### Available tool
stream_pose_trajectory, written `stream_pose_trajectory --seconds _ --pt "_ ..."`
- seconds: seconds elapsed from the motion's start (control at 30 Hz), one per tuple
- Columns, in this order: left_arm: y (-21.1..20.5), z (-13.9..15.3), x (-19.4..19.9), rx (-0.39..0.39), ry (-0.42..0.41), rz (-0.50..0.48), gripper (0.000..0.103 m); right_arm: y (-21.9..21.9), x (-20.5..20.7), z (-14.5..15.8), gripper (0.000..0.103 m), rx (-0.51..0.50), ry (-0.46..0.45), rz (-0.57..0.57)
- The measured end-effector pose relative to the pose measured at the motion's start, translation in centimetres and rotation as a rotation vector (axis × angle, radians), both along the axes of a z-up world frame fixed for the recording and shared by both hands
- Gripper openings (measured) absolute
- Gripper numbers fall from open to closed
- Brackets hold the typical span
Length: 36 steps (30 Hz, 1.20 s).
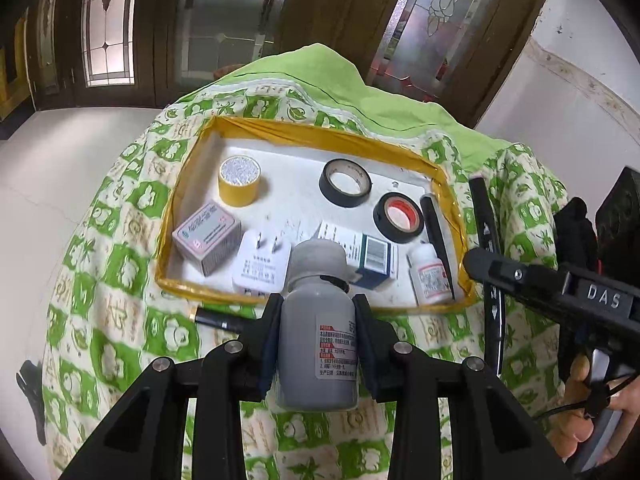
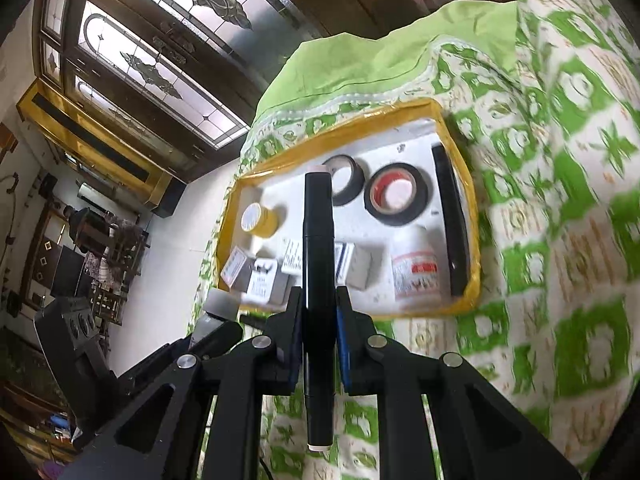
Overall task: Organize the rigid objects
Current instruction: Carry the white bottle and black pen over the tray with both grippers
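My left gripper is shut on a grey pill bottle with a white label, held just above the near rim of a yellow-rimmed tray. The bottle's cap hides part of a blue-and-white box. My right gripper is shut on a long black marker with pale ends, which points toward the tray. In the left wrist view the right gripper and its marker hang over the tray's right edge. The left gripper shows at lower left in the right wrist view.
The tray holds a yellow tape roll, a black tape roll, a black-and-red roll, a pink box, a white plug, a small white bottle and a black bar. A black pen lies on the green cloth.
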<state>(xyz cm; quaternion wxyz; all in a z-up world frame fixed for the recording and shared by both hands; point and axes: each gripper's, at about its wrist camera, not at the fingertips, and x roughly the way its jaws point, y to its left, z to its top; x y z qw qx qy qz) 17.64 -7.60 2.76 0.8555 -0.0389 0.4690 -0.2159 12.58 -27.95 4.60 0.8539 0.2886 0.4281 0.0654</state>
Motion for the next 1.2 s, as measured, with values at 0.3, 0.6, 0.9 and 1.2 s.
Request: stream_pose_trajectory --seconds 0.3,0.6,0.9,1.2 --pt "-0.8 0.2 2.9 0.052 -0.015 0.002 0.036 -0.9 4.0 1.9 0.014 -0.022 -0.054 -0.001" --pt "-2.8 -0.3 7.2 0.097 -0.021 0.008 0.036 -0.3 7.0 0.3 0.014 -0.033 -0.035 0.058" --pt "-4.5 -1.4 10.1 0.124 -0.017 0.006 0.036 -0.8 7.9 0.3 0.014 -0.213 -0.064 0.037" --pt "-4.1 -3.4 11.1 0.139 0.011 0.030 0.036 0.9 8.7 -3.5 0.014 -0.294 0.043 0.109"
